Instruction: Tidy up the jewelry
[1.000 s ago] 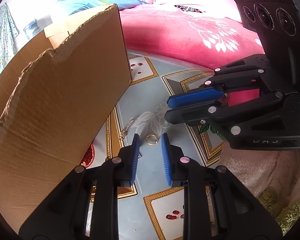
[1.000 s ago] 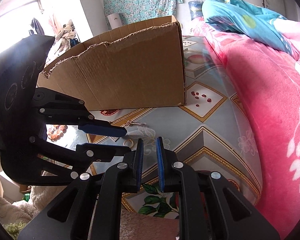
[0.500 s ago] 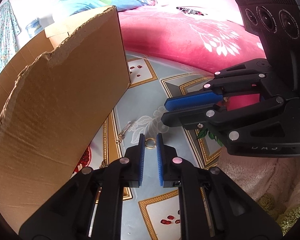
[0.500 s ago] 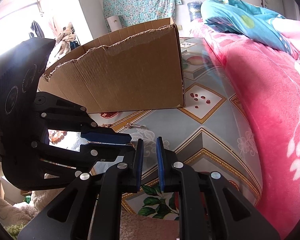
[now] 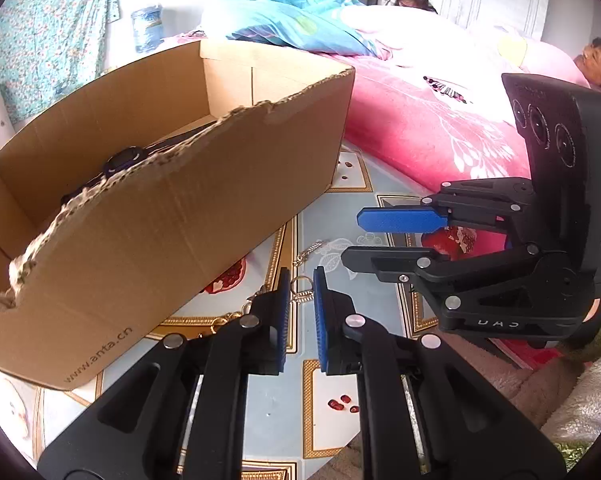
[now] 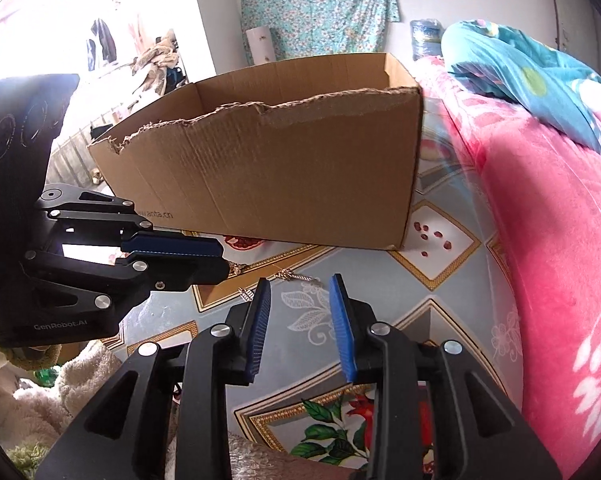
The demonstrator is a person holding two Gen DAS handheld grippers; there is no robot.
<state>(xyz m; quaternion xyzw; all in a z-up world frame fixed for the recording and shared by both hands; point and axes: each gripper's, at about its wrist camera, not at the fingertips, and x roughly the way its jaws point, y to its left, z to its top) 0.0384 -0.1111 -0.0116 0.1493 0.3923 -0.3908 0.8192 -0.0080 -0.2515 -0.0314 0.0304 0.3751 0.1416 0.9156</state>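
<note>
Left tongs [image 5: 298, 292]: clenched on a small gold ring [image 5: 300, 281], which sits right at the tips of the blue pads, low centre of the left wrist view; a tiny bit of something dangles under it, too small to make out
Right tongs [image 6: 300, 292]: jaws opening, nothing between them, only patterned floor [image 6: 440, 248] beyond; they hover at the right of the left wrist view, just beside the left pair
Where the jewelry is: the ring is in the left tongs, and a thin silver chain [image 5: 308, 250] lies loose on the floor just past their tips, in front of the cardboard box [image 5: 160, 232]
Box: open-topped with a torn front edge, filling the left half of the left wrist view; a dark watch-like piece [image 5: 124, 160] shows inside, over the ragged rim
How the ring will handle: I'd judge it very light, hard and smooth, so it could pivot or pop out of the pads if the squeeze eases; a hold across the band, as here, looks the sensible one
How the chain will handle: limp and light, it will sag and swing when lifted and may snag on the torn cardboard; a pinch near its middle, where it bunches, should gather the most links
Likely step: carrying the ring over the rim into the box, with the right tongs free for the chain
Surroundings: a bed with a pink blanket [image 5: 420, 132] runs along the upper right
</note>
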